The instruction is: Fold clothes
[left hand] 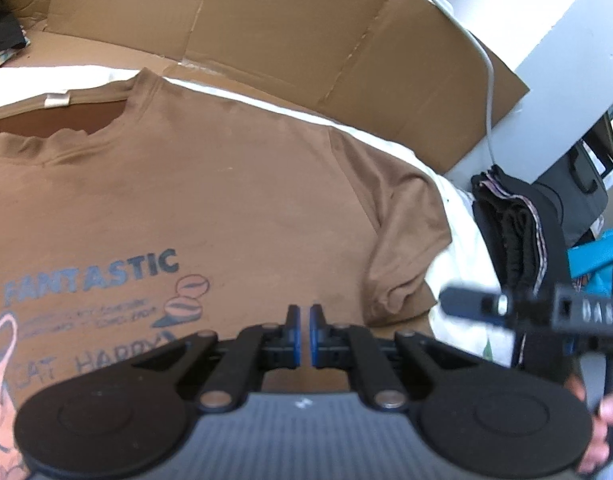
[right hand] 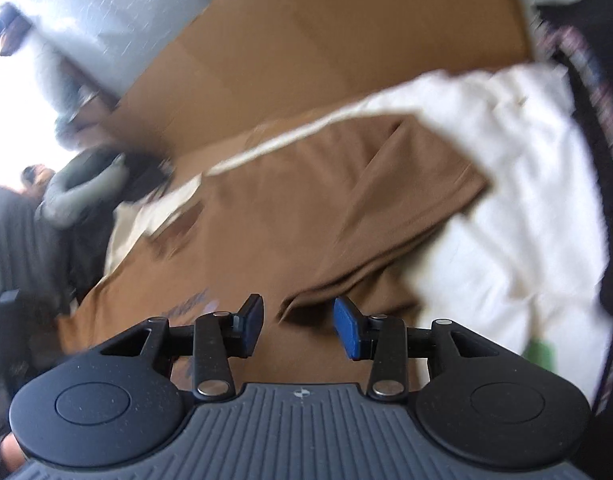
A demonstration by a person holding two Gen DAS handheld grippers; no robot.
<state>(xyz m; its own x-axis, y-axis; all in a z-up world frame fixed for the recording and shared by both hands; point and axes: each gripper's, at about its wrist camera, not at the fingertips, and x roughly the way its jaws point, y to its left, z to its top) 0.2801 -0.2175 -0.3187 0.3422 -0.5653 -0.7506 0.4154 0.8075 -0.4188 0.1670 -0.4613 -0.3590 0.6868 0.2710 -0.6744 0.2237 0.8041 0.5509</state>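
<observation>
Our left claw (left hand: 302, 336) pinched empty, right claw (right hand: 298, 330) parted over the brown T-shirt (left hand: 226, 200) spread on the white sheet (right hand: 506, 200), we risk bunching that sleeve (right hand: 386, 208).

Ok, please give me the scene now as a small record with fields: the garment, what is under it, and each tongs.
garment: brown T-shirt, lying front side up, blue print "FANTASTIC" visible
sleeve: one short sleeve spread out to the side
under it: white cloth over flat cardboard
beside it: pile of dark clothes
left tongs: shut, nothing between the pads, above the shirt
right tongs: open, holding nothing, above the shirt near the sleeve
fold: not yet begun
</observation>
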